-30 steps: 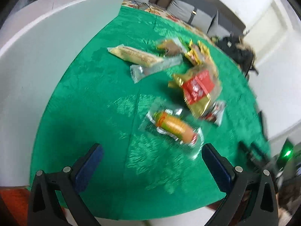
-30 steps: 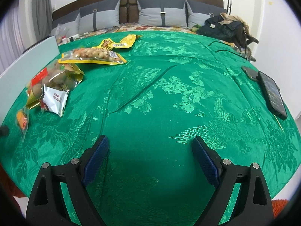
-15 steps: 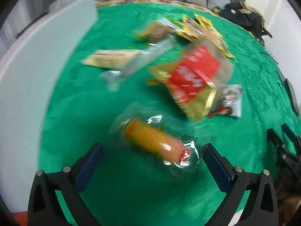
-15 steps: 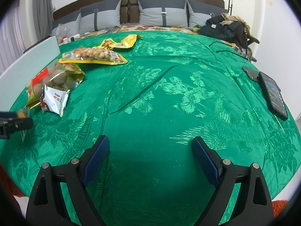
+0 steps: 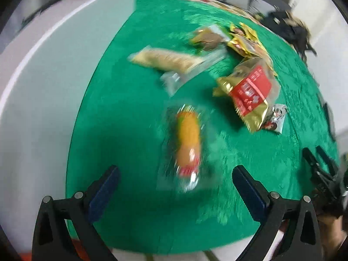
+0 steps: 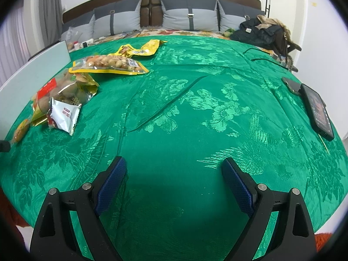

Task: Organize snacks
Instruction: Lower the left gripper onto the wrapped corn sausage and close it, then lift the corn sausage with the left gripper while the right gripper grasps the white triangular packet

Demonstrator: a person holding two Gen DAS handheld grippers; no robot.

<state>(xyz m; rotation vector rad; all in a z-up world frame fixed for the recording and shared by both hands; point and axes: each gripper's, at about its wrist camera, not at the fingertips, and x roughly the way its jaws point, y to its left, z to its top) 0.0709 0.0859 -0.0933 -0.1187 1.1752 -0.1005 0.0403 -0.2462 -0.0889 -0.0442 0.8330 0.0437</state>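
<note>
Clear slippery film on the sausage pack [image 5: 188, 145]: pinch only a loose edge and it'll slide out. It lies on the green bedspread [image 5: 134, 113], just ahead of your left tongs [image 5: 174, 177], centred between wide, empty jaws. Right tongs [image 6: 174, 171] gape too, nothing near. Beyond: red-gold bag [image 5: 250, 93].

A green floral-patterned bedspread [image 6: 195, 113] is seen; an orange sausage [image 5: 188, 137] is wrapped in clear plastic; a nut bag [image 5: 250, 91] is coloured gold and red.
</note>
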